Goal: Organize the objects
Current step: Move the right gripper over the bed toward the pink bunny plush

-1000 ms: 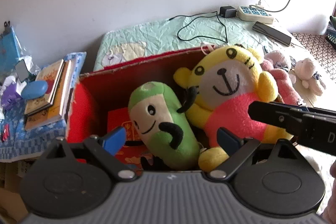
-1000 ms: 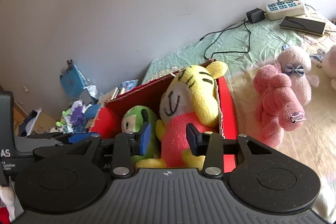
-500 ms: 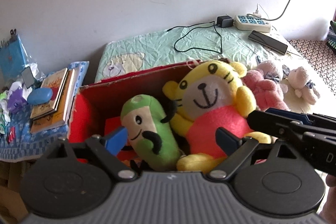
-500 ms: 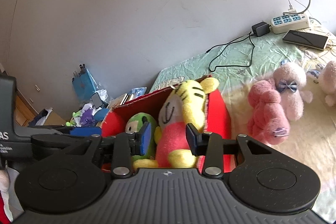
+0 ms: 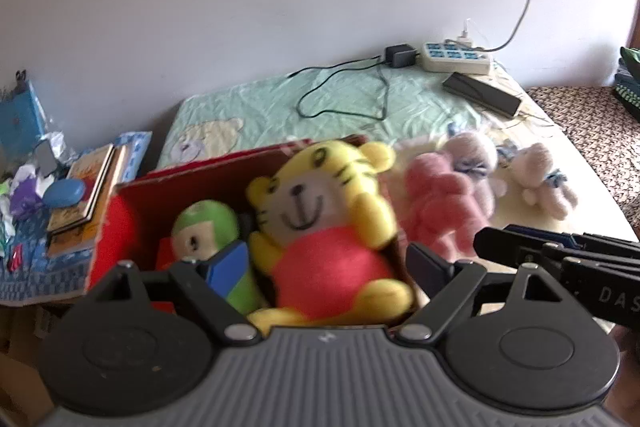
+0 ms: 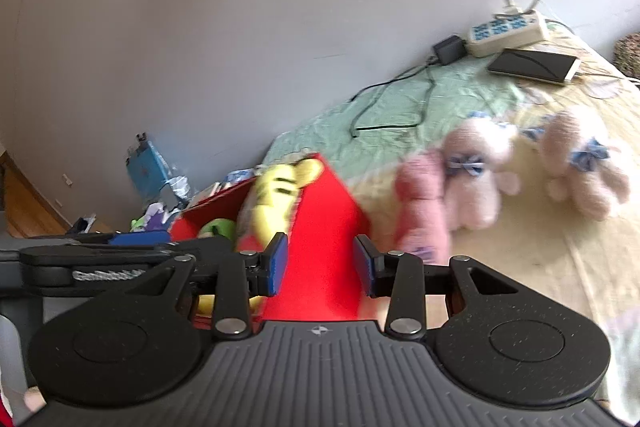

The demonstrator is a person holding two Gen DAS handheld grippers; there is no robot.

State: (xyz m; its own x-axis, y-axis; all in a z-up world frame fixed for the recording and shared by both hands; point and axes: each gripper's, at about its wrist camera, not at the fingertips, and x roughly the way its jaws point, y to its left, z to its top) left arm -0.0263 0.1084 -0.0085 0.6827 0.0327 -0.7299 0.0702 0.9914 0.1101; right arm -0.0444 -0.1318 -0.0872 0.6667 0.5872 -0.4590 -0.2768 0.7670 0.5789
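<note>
A red box [image 5: 224,167] stands on the bed and holds a yellow tiger plush [image 5: 320,211] and a green plush [image 5: 208,223]. My left gripper [image 5: 328,265] hovers in front of the box. Its jaws are closing, the tiger shows between them, and the pads press on nothing. The right gripper [image 6: 320,259] is open and empty, and the red box wall [image 6: 324,211] lies beyond its gap. To the box's right lie a pink plush [image 6: 420,203] and two paler ones [image 6: 476,179] [image 6: 584,163]. The right gripper's arm [image 5: 560,263] crosses the left wrist view.
A power strip [image 5: 456,57], a charger with its black cable [image 5: 344,95] and a dark flat device [image 5: 482,91] lie on the green sheet by the wall. Books [image 5: 86,187] and small clutter are piled left of the box.
Both grippers have pulled back from the box, so the toys look smaller. The left jaws have narrowed. The right wrist view has swung right, toward the pink plush toys.
</note>
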